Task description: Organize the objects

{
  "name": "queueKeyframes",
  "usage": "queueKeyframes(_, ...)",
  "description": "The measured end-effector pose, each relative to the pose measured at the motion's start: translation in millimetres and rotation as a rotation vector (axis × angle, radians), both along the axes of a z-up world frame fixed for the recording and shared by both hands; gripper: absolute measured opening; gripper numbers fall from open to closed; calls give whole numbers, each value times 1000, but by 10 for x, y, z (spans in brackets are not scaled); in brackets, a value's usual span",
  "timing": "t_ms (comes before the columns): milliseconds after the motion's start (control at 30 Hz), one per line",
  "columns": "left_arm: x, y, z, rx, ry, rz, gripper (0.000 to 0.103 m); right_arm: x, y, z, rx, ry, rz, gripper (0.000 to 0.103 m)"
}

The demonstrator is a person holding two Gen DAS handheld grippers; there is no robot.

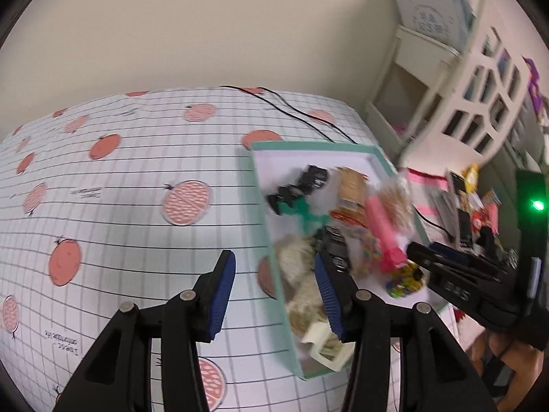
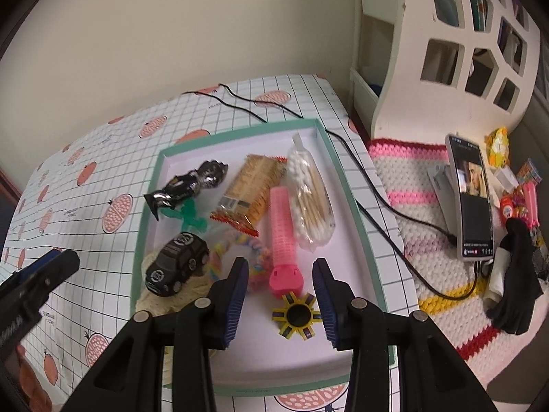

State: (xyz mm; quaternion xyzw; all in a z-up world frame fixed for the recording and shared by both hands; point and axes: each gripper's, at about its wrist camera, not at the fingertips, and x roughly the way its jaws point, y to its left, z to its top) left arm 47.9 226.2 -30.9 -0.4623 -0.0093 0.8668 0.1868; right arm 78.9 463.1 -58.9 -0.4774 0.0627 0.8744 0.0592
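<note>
A green-rimmed white tray (image 2: 346, 189) (image 1: 266, 213) lies on the grid-patterned tablecloth. It holds a black toy car (image 2: 176, 262), a black wrapped item (image 2: 190, 183), a cracker pack (image 2: 252, 189), a bag of cotton swabs (image 2: 307, 192), a pink hair roller (image 2: 283, 233) (image 1: 381, 230), a colourful coil tie (image 2: 250, 245) and a yellow-black ring toy (image 2: 296, 314). My right gripper (image 2: 279, 298) is open and empty, just above the ring toy. My left gripper (image 1: 274, 295) is open and empty over the tray's left rim. The right gripper also shows in the left wrist view (image 1: 417, 252).
A black cable (image 2: 374, 185) runs across the table past the tray. To the right lie a crocheted mat (image 2: 429, 206), a phone on a stand (image 2: 473, 202), a black glove (image 2: 518, 292) and small packets. A white shelf unit (image 2: 446, 51) stands behind.
</note>
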Motion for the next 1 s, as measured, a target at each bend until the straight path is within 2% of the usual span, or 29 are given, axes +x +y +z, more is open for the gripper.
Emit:
queueKeyframes(333, -154, -351, -22, -17, -5, 152, 50, 39, -117, 111, 37, 64, 43, 43)
queueKeyframes(367, -160, -380, -19, -18, -4, 158, 51, 42, -125, 121, 43, 69, 44, 47)
queueKeyframes(433, -170, -436, -15, -22, 0, 171, 67, 48, -125, 135, 42, 77, 43, 51)
queueKeyframes(467, -173, -459, -11, -23, 4, 178, 68, 50, -121, 140, 39, 81, 42, 53)
queueKeyframes(633, -196, -556, 4, -33, 14, 210, 74, 70, -105, 166, 36, 101, 34, 61)
queueKeyframes(700, -206, -584, 9, -50, 24, 223, 74, 77, -97, 171, 32, 107, 30, 69)
queueKeyframes(833, -222, -646, 18, -79, 41, 242, 77, 91, -91, 178, 29, 117, 27, 78)
queueKeyframes(1000, -225, -748, 19, -91, 53, 279, 77, 104, -80, 193, 33, 132, 21, 98)
